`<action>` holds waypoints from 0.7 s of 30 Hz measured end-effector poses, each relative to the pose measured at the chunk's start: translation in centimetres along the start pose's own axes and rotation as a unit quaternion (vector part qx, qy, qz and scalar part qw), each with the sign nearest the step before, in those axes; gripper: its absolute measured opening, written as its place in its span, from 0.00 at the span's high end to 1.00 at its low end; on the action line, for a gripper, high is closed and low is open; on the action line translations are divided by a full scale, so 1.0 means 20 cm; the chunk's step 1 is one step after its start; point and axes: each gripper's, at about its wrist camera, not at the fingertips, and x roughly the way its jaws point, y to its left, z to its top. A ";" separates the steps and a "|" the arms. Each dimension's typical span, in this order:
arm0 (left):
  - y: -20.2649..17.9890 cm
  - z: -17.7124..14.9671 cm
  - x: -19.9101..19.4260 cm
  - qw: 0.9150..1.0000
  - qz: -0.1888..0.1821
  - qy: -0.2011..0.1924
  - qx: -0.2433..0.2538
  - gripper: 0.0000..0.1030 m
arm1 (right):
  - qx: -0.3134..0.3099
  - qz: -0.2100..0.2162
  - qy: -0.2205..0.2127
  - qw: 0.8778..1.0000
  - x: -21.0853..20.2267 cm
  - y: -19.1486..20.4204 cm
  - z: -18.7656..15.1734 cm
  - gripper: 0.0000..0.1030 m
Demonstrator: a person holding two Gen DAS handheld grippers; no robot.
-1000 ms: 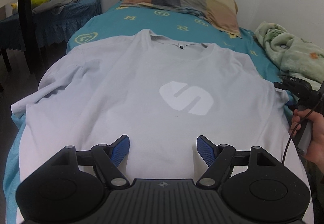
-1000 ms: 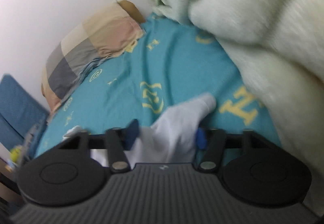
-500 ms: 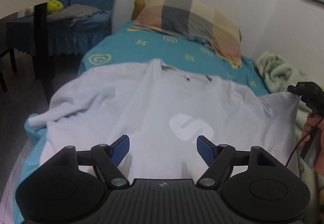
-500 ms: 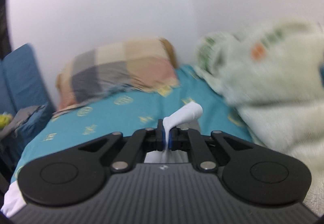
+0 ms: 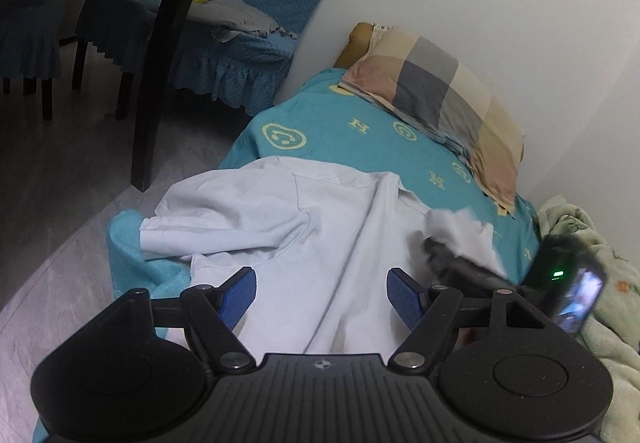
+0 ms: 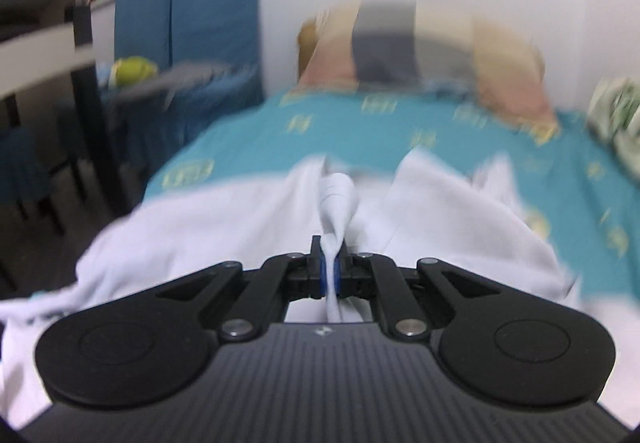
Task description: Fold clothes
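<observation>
1. The bed (image 5: 360,147), under a teal sheet with yellow print, fills most of both views.
2. The pale T-shirt (image 5: 320,243) lies on the bed's near half, its right side lifted and folded over the body, one sleeve hanging over the left edge.
3. A checked pillow (image 5: 436,95) sits at the head by the wall.
4. The left gripper (image 5: 321,293) hovers over the shirt, blue pads spread wide, empty.
5. The right gripper (image 6: 330,275) is pressed together, pinching a bunched fold of the T-shirt.
</observation>
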 end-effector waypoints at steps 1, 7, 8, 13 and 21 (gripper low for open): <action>0.00 -0.01 0.01 1.000 -0.002 0.001 0.001 0.29 | 0.014 0.005 0.013 1.000 0.02 -0.01 -0.02 0.93; 0.00 -0.03 0.07 1.000 -0.014 0.014 0.002 0.29 | 0.048 0.062 0.055 0.995 -0.02 -0.06 0.02 0.84; -0.01 -0.03 0.07 1.000 -0.017 0.015 0.003 0.29 | 0.052 0.073 0.059 0.994 -0.05 -0.07 0.03 0.68; -0.06 -0.07 0.04 0.999 -0.035 0.018 0.017 0.29 | 0.046 0.102 0.017 0.994 -0.37 -0.16 0.08 0.31; -0.15 -0.14 -0.02 0.997 -0.065 0.026 0.040 0.29 | 0.076 0.103 0.018 0.992 -1.14 -0.39 0.04 0.31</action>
